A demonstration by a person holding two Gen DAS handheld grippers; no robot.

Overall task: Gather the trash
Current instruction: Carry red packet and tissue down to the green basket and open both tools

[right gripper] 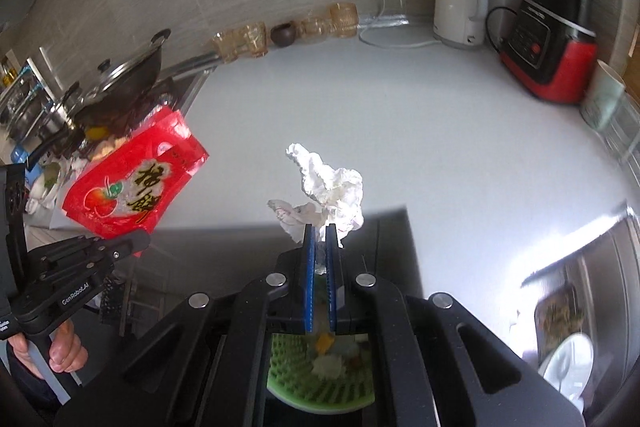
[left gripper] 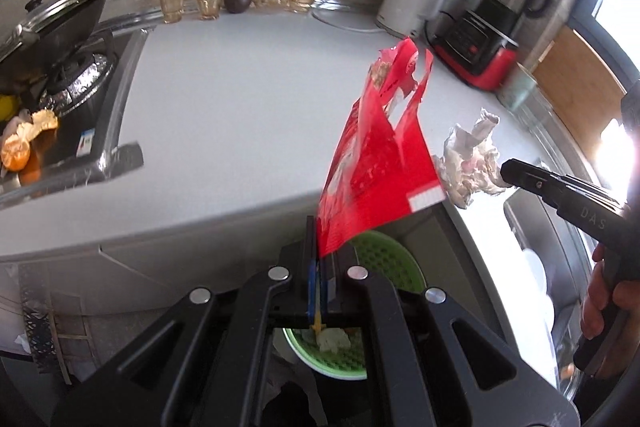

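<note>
Left gripper [left gripper: 319, 259] clamped tight on a corner of the red snack bag [left gripper: 376, 163], held up over the counter's edge! The right wrist view gives us the bag's printed face [right gripper: 136, 183]; the left view sees only its back. Right gripper [right gripper: 320, 247] pinched shut on the crumpled white tissue [right gripper: 332, 187]. Below both, a green basket [right gripper: 296, 375] with scraps inside. White countertop [left gripper: 224, 99]: lidded wok [left gripper: 52, 23] far left, amber glasses [left gripper: 210, 1], white kettle [right gripper: 460, 3], red-based blender [right gripper: 552, 43] far right.

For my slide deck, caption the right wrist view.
Right gripper shut on crumpled tissue above green basket; left gripper holds red wrapper.
</note>
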